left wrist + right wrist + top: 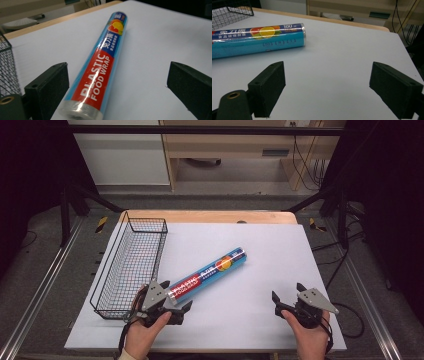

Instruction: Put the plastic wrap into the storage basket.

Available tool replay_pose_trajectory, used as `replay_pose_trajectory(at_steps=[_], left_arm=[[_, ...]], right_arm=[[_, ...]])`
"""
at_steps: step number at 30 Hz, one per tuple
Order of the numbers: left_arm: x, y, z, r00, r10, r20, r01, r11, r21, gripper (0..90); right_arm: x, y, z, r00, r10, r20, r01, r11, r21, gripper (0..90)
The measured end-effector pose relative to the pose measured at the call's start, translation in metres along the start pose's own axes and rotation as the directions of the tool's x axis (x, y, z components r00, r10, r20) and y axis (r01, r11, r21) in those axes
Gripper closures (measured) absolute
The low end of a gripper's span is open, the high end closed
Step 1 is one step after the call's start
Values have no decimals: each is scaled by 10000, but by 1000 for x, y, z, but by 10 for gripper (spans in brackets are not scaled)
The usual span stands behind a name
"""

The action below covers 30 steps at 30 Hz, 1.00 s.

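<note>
Your left gripper is open around the near end of the roll; the basket stands just beside it. Your right gripper is open, well apart.

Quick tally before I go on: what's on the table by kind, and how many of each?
Plastic food wrap roll: 1
Black wire basket: 1
Grippers, both open: 2, left gripper and right gripper
Total: 4
</note>
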State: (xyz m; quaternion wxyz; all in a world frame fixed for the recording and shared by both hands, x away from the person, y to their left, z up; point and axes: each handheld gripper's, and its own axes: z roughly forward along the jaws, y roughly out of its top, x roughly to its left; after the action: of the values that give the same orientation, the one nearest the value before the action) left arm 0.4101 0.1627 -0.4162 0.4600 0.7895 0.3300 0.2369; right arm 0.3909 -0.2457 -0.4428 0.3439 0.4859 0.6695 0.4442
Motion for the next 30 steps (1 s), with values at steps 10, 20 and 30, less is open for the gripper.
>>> replay_pose_trajectory(at_steps=[10, 20, 30], left_arm=[[-4, 59, 35, 9854, 1665, 341, -1700, 9694, 1773, 52], [3, 69, 101, 9818, 1898, -22, -1810, 9398, 2899, 67], [7, 60, 136, 9655, 2226, 1354, -2595, 8677, 4239, 95]], right_arm=[[6, -1, 4, 9969, -167, -771, 181, 9997, 175, 126], [7, 0, 6, 9942, -165, -1058, 182, 9997, 150, 120], [7, 0, 8, 9923, -241, -1215, 269, 9994, 209, 121]])
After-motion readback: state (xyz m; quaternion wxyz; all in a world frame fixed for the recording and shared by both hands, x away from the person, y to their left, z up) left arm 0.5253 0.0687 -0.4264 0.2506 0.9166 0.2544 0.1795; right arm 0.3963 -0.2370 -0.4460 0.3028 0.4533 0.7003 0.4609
